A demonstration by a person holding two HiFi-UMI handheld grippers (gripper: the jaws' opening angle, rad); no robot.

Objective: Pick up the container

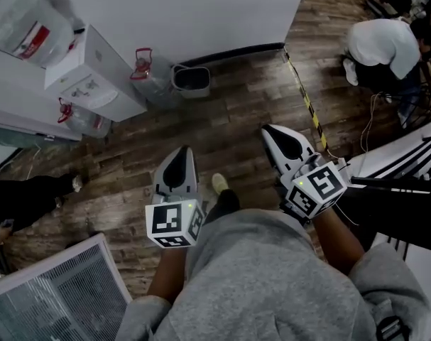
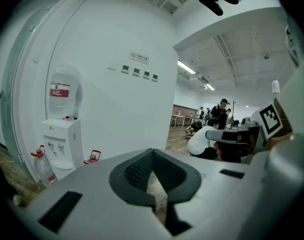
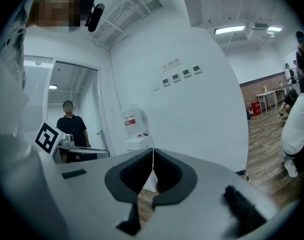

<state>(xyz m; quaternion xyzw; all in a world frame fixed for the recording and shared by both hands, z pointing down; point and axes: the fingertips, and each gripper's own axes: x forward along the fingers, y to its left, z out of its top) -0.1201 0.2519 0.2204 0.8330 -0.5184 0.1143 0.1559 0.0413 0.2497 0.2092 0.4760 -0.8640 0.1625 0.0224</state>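
Grippers hang empty over the brown wood-plank floor [image 1: 229, 126]: the left gripper [image 1: 182, 155] and right gripper [image 1: 272, 133] each have their jaws pressed together. A small dark grey open-topped bin [image 1: 192, 79], seemingly the container, stands against the white wall [image 1: 201, 13], just beside a clear red-handled water jug [image 1: 145, 69] and well ahead of both grippers.

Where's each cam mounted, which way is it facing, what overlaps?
Head view: on the person's head, steeply down at wood floor; shows torso, forearms, left claw, right claw.
Left gripper view: on left claw, facing white wall; its shut jaws show.
Right gripper view: on right claw, facing same wall; shut jaws show.
Shared: water dispenser in all three.
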